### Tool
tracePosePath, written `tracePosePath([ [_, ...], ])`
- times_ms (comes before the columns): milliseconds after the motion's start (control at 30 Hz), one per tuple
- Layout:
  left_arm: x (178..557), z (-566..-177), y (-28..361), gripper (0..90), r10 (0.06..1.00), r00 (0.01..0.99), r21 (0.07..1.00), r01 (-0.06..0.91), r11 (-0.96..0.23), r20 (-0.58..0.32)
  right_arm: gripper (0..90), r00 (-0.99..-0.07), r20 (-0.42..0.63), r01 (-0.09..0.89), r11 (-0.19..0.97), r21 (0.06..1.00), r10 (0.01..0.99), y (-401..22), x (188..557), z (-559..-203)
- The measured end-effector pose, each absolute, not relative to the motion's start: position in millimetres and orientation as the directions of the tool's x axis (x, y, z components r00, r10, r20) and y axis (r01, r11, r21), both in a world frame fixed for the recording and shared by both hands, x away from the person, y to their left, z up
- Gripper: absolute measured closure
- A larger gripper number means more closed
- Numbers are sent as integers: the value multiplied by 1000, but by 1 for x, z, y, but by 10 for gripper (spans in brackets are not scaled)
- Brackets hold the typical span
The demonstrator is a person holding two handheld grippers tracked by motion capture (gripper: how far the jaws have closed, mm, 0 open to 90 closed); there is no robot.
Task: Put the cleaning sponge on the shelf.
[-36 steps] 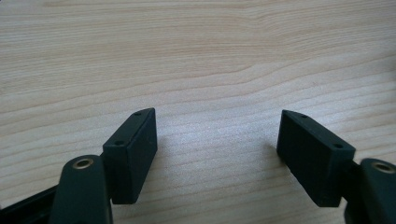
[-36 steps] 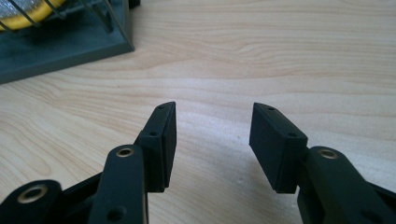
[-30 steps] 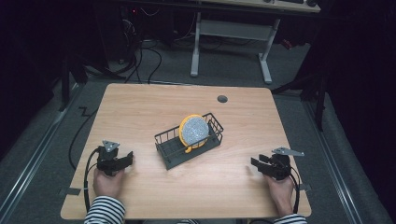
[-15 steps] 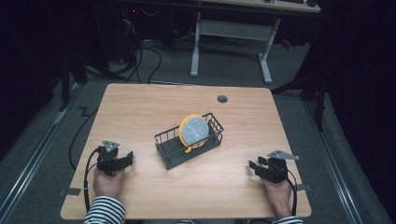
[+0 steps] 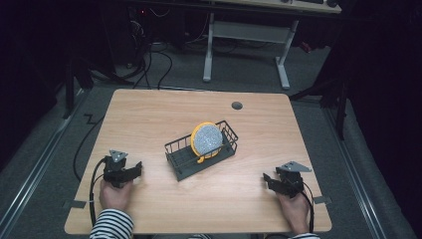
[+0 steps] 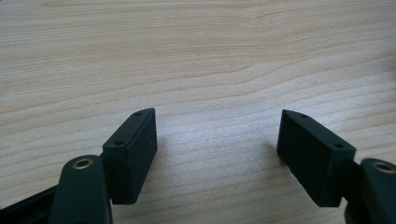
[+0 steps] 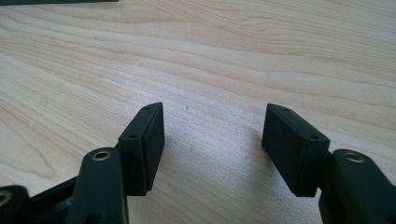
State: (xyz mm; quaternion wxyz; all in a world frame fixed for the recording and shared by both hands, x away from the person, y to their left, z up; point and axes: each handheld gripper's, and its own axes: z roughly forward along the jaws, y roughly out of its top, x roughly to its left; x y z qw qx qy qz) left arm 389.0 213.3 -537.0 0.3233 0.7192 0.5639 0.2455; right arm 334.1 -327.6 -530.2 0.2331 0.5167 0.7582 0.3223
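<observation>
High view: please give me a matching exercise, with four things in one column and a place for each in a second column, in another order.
Things:
1. wire rack
2. yellow-rimmed plate
3. left gripper
4. right gripper

Places:
a. near right corner of the table
b. standing on edge in the rack
c. middle of the table
d. near left corner of the table

Pairs: 1-c, 2-b, 3-d, 4-a

Right gripper opens wider

The right gripper (image 5: 268,180), at five o'clock from the wire basket (image 5: 201,152), has just spread its jaws; only bare table (image 7: 201,60) lies between them.
</observation>
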Motion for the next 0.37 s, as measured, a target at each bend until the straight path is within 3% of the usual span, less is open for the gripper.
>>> tracePosePath([
  [367, 388, -537, 213, 291, 972, 236, 742, 654, -149, -12, 379, -358, -18, 635, 258, 729, 933, -327, 334, -530],
])
